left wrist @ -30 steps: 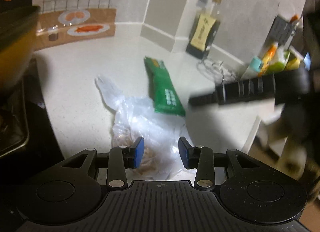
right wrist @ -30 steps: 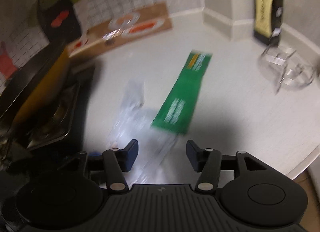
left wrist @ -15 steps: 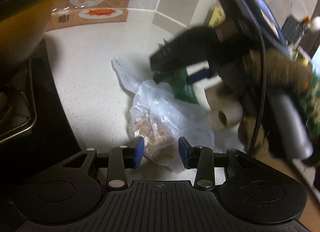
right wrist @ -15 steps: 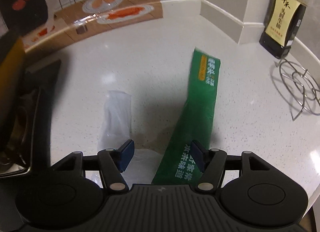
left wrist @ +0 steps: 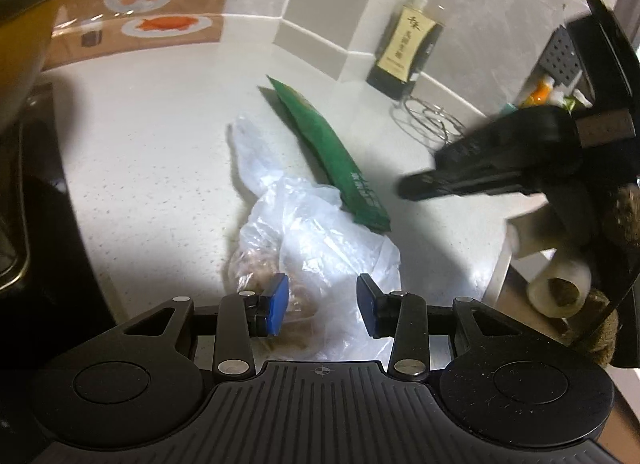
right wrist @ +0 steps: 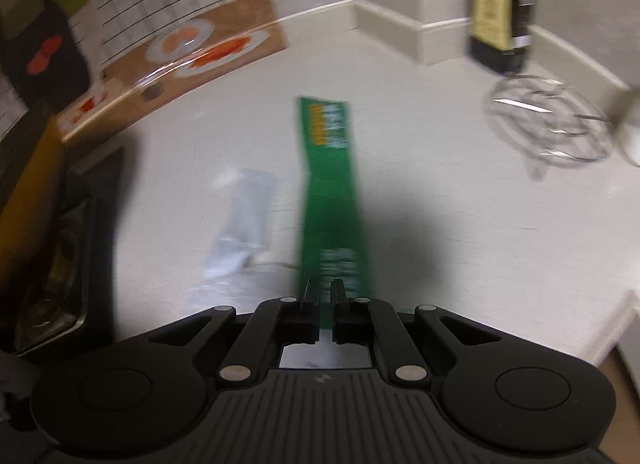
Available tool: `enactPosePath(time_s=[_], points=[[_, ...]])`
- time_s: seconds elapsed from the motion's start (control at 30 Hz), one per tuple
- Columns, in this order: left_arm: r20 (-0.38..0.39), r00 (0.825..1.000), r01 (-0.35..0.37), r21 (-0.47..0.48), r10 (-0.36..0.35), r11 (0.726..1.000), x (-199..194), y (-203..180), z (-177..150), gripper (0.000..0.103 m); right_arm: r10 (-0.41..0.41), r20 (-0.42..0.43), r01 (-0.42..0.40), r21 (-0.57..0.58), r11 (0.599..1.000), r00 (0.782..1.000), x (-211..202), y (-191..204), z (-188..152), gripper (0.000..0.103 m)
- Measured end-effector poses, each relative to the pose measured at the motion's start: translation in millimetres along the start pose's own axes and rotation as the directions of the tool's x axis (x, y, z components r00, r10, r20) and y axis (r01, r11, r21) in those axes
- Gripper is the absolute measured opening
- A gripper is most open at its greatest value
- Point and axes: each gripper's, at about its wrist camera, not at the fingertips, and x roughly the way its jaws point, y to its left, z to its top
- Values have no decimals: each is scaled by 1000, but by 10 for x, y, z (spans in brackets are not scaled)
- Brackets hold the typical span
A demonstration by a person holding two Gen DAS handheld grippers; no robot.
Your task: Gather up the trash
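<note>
A long green snack wrapper [right wrist: 328,199] lies on the white counter [right wrist: 460,232], its near end between the fingers of my right gripper [right wrist: 326,304], which is shut on it. In the left wrist view the same wrapper [left wrist: 332,151] runs diagonally, with the right gripper [left wrist: 436,179] reaching in from the right at its near end. A crumpled clear plastic bag [left wrist: 320,240] holding brownish scraps lies beside the wrapper. My left gripper [left wrist: 320,306] hovers open just over the bag's near part, pads apart and not pressing on it.
A dark sauce bottle [left wrist: 408,43] and a wire trivet [left wrist: 428,123] stand at the back right. A stove with a pan [right wrist: 44,223] takes the left side. A food-print splash mat [left wrist: 132,23] lines the back wall. The counter's edge [right wrist: 616,312] drops off at right.
My right gripper has shut, with the wrapper's near end now between its fingers. In the left wrist view it has drawn back to the right. The left gripper stays open over the bag.
</note>
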Motion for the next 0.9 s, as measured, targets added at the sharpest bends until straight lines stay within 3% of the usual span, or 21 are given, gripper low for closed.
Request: enactPosePath(time_s=[0.17, 0.33, 0.37, 0.43, 0.47, 0.5, 0.63, 0.83, 0.87, 0.9], points=[[0, 1000, -16, -18, 16, 1000, 9, 55, 29, 42, -104, -25, 105, 41, 994, 994, 1, -338, -202, 5], [15, 998, -54, -91, 56, 994, -106, 241, 6, 42, -94, -14, 94, -20, 995, 995, -32, -312, -375, 6], [18, 998, -63, -106, 66, 992, -123, 279, 6, 42, -77, -2, 77, -39, 996, 997, -54, -262, -381, 10], [21, 996, -85, -133, 88, 988, -148, 351, 7, 42, -42, 18, 43, -72, 996, 999, -77, -153, -362, 30], [21, 995, -92, -141, 96, 986, -163, 374, 8, 42, -29, 31, 31, -86, 996, 999, -74, -90, -337, 51], [19, 995, -97, -147, 101, 984, -169, 393, 10, 42, -16, 50, 21, -108, 994, 999, -64, -19, -316, 66], [18, 994, -105, -161, 110, 981, -202, 418, 7, 42, -44, 64, 54, -164, 985, 997, 162, 211, -172, 67], [15, 995, -93, -164, 97, 982, -237, 405, -9, 42, -60, 28, 63, -121, 991, 998, 597, 270, 132, 67], [14, 995, -92, -164, 96, 982, -240, 407, -10, 42, -54, 4, 54, -106, 993, 999, 668, 250, 173, 66], [14, 995, -90, -165, 94, 982, -247, 410, -14, 42, -47, -10, 46, -81, 996, 999, 723, 222, 203, 58]])
